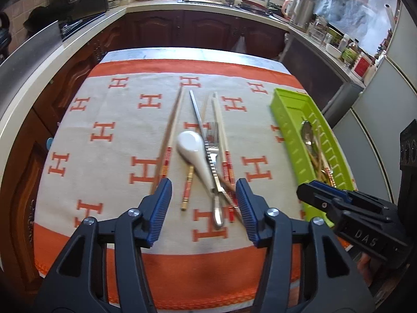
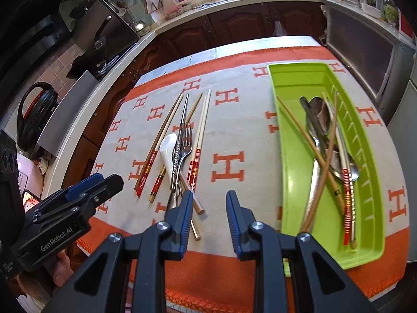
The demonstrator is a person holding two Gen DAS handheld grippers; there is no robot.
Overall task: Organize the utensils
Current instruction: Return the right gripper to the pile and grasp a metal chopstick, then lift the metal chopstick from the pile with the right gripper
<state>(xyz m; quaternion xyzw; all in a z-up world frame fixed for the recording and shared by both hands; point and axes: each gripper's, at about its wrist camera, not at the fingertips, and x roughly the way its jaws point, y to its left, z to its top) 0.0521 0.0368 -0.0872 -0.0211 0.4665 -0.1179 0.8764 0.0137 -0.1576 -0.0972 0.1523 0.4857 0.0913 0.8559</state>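
A loose pile of utensils lies mid-table: a white ceramic spoon (image 1: 194, 154) (image 2: 169, 154), a metal fork (image 1: 213, 151) (image 2: 185, 143), a steel chopstick (image 1: 196, 114) and several wooden chopsticks with red bands (image 1: 168, 140) (image 2: 198, 140). A green tray (image 1: 292, 120) (image 2: 294, 177) at the right holds spoons (image 2: 319, 120) and chopsticks. My left gripper (image 1: 203, 190) is open and empty, above the near ends of the pile. My right gripper (image 2: 209, 203) is open and empty, between pile and tray; it also shows in the left wrist view (image 1: 320, 195).
The table carries an orange and cream cloth with H marks (image 1: 109, 130) (image 2: 229, 167). Kitchen counters and dark wood cabinets (image 1: 182, 28) surround it, with a stove at the left and a fridge at the right.
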